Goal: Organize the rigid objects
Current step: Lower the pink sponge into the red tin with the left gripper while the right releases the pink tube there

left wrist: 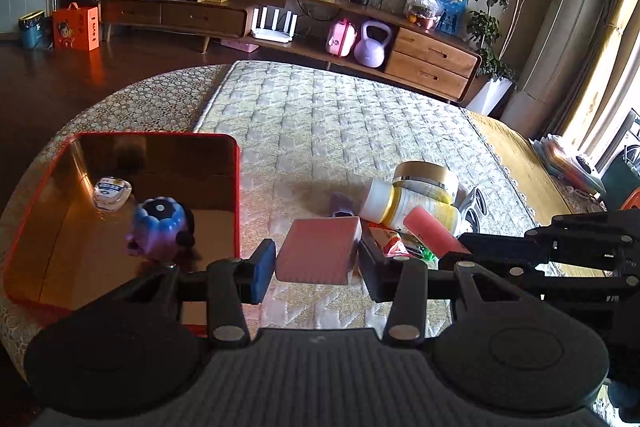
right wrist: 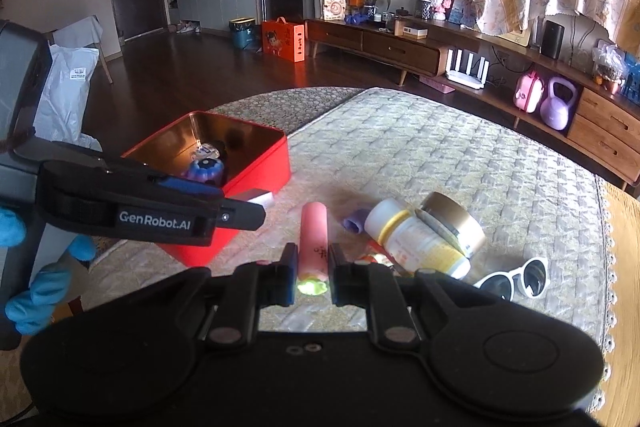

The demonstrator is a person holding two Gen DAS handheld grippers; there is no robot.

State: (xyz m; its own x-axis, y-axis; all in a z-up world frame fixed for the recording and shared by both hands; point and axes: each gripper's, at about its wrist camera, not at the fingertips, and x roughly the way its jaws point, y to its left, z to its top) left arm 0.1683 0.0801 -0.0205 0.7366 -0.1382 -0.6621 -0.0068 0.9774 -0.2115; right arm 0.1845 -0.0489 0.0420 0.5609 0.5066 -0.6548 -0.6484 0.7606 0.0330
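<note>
My left gripper (left wrist: 316,267) is shut on a pink rectangular box (left wrist: 318,251), held just right of the open red tin (left wrist: 236,187). The tin holds a blue-purple toy (left wrist: 160,225) and a small white packet (left wrist: 112,191). My right gripper (right wrist: 313,273) is shut on a pink tube (right wrist: 314,237) with a glowing green end, above the quilted mat. On the mat lie a white bottle with a yellow band (right wrist: 416,241), a gold-lidded jar (right wrist: 454,221), a small purple piece (right wrist: 354,221) and white sunglasses (right wrist: 516,279).
The red tin also shows in the right wrist view (right wrist: 260,163), with the left gripper body (right wrist: 152,205) in front of it. A red snack wrapper (left wrist: 394,241) lies under the bottle. The quilted mat (left wrist: 340,123) extends far beyond the pile. A wooden TV cabinet (left wrist: 432,63) stands behind.
</note>
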